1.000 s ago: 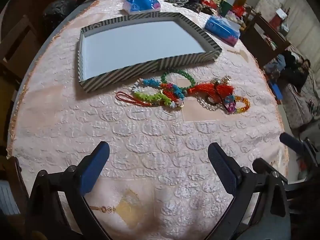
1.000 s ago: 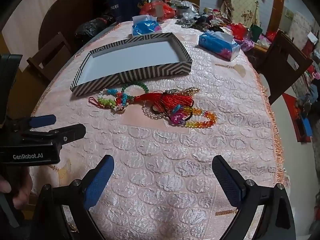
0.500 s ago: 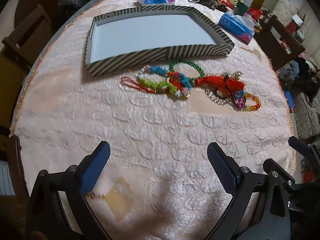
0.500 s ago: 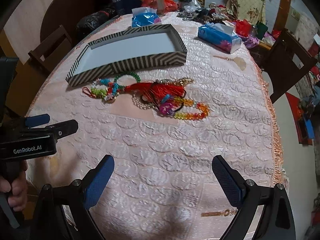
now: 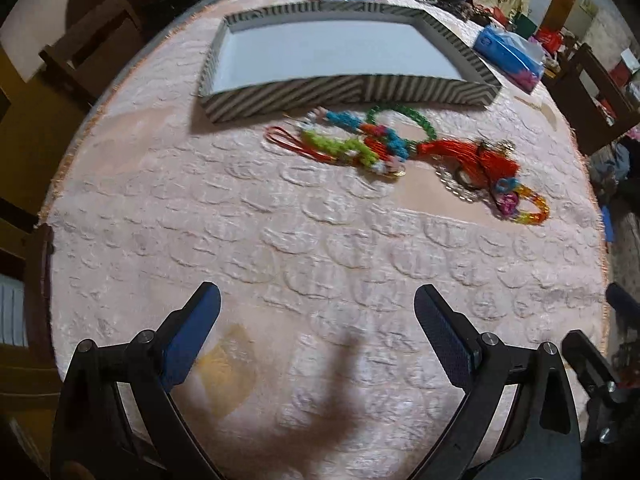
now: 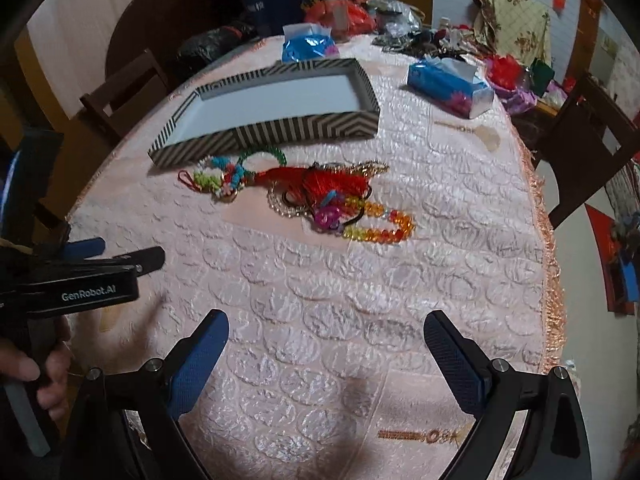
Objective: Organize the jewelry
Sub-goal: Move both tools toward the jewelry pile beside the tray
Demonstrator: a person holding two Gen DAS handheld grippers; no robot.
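A striped tray (image 5: 348,94) with a white inside stands at the back of the table; it also shows in the right wrist view (image 6: 280,130). In front of it lies a row of jewelry: a green bead bracelet (image 5: 416,118), a mixed bead cluster (image 5: 360,146), a red tassel (image 5: 476,156) and an orange bead bracelet (image 6: 380,232). My left gripper (image 5: 318,316) is open and empty, well short of the jewelry. My right gripper (image 6: 326,340) is open and empty, also short of it. The left gripper's body shows at the left of the right wrist view (image 6: 92,280).
Two blue tissue packs (image 6: 448,88) (image 6: 306,46) lie behind and right of the tray. Wooden chairs (image 6: 588,144) stand around the table. The fringed table edge (image 6: 548,240) runs along the right. Clutter fills the far end.
Both grippers have moved forward over the table toward the jewelry and tray. Both stay open and empty. Nothing on the table has moved.
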